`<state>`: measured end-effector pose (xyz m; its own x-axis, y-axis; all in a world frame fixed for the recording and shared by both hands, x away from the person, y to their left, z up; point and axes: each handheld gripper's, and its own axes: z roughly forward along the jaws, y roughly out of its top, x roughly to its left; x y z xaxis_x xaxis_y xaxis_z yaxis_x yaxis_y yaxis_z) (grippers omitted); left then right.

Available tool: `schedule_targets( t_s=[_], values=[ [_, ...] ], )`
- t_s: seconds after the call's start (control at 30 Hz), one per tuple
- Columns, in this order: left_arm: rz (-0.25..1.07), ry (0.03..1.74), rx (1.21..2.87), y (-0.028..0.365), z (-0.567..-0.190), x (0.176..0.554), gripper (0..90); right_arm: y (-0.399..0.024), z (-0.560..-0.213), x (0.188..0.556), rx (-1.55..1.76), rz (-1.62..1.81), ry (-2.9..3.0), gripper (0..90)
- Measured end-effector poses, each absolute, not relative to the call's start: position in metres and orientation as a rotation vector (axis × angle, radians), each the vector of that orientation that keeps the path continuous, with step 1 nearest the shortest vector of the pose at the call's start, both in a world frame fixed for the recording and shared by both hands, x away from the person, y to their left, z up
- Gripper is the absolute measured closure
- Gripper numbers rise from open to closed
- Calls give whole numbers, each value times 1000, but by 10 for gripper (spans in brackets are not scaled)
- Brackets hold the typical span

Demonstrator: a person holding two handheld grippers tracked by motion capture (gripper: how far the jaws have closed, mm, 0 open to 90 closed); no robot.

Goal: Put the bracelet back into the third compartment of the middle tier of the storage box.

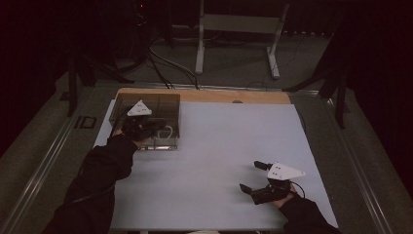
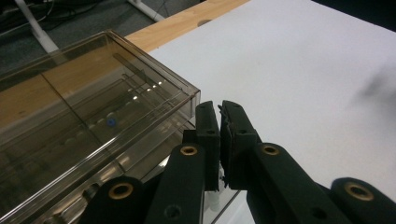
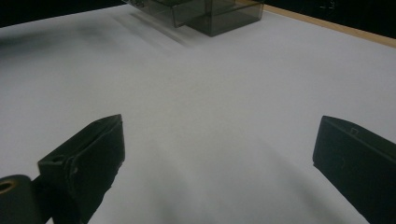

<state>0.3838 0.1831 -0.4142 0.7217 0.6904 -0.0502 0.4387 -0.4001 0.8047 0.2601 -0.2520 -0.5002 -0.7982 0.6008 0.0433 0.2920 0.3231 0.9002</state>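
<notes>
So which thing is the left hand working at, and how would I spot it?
Start at the white table and look to its far left corner, by the strip of bare wood. There sits a smoky see-through plastic box, with the left gripper shut at its near edge. It is the sole container on the table.

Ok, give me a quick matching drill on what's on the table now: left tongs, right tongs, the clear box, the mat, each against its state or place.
Things:
1. left tongs
2. right tongs
3. clear box
4. white mat

States or places:
A. spread over most of the wooden tabletop
B. jaws wide apart, nothing between them, near corner of the mat
C. smoky and see-through, far left corner
D. jaws shut together, at the box's edge

Pairs: 1-D, 2-B, 3-C, 4-A
</notes>
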Motion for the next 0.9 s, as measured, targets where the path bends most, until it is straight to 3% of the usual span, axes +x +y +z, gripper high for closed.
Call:
schedule_targets(
  t_s=[0.9],
  values=[
    [302, 944, 2082, 186, -449, 399, 884, -252, -500, 260, 800, 1466, 2293, 22]
  ],
)
